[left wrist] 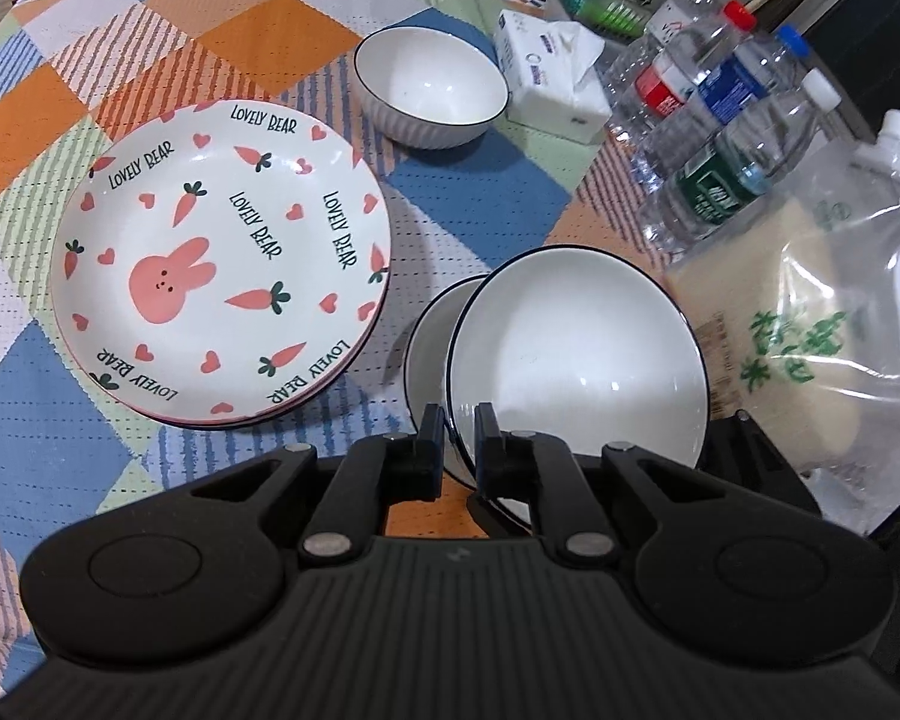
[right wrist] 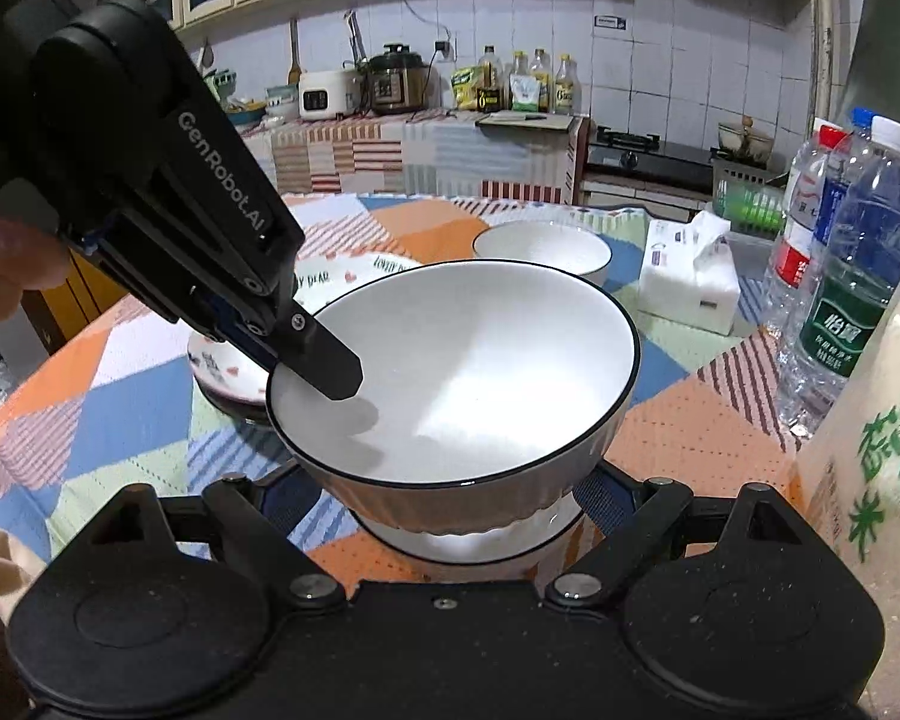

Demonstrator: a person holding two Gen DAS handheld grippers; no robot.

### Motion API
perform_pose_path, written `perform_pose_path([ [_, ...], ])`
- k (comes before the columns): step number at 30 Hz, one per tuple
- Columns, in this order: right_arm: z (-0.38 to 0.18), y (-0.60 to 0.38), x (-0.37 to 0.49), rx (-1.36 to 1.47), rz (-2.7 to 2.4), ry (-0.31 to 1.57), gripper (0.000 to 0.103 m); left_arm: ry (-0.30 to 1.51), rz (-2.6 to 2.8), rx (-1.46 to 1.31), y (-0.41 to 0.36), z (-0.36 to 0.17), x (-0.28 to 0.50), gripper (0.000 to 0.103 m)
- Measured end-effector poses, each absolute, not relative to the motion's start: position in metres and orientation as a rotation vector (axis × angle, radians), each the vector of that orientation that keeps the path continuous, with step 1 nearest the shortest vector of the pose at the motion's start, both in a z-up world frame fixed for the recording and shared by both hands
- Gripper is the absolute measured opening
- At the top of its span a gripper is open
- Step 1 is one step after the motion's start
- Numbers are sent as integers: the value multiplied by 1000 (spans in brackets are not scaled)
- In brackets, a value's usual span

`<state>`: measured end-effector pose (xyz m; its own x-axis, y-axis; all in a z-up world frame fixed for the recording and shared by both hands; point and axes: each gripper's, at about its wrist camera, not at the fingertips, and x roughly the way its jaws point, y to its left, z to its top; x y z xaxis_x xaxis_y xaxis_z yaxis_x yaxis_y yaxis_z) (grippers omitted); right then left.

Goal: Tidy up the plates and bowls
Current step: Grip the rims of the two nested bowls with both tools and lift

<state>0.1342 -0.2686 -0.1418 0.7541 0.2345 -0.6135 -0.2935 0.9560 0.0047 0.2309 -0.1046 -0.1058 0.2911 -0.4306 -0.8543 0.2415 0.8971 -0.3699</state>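
The left gripper pinches the rim of a tilted white bowl, carrot plates at ten o'clock. The right gripper's fingertips are hidden under it; I cannot tell its opening.

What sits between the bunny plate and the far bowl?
Nothing: in the left wrist view, only bare checked tablecloth separates the bunny plate and far bowl.

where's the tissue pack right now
In the left wrist view the tissue pack sits on the far right of the tablecloth, between the lone white bowl and the water bottles.
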Motion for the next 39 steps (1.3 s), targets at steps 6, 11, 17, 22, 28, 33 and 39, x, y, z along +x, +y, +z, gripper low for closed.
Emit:
perform_pose_path([
  [6,-149,-262,137,-130,269,676,93,1202,-413,-119,-112,-115,233,8],
  [11,-154,-256,137,-183,237,681,93,1202,-393,-81,-118,-124,235,8],
  [17,-153,-251,138,-217,223,705,94,1185,-361,-36,-124,-128,235,8],
  [22,-154,-251,137,-215,217,705,97,1173,-356,-58,-125,-136,237,10],
  [28,-158,-255,135,-194,209,708,98,1174,-365,-69,-124,-132,234,12],
  [33,-143,-260,121,-230,233,683,98,1145,-399,-94,-115,-108,233,12],
  [39,-108,-283,120,-142,277,665,98,1119,-425,-119,-101,-71,243,12],
])
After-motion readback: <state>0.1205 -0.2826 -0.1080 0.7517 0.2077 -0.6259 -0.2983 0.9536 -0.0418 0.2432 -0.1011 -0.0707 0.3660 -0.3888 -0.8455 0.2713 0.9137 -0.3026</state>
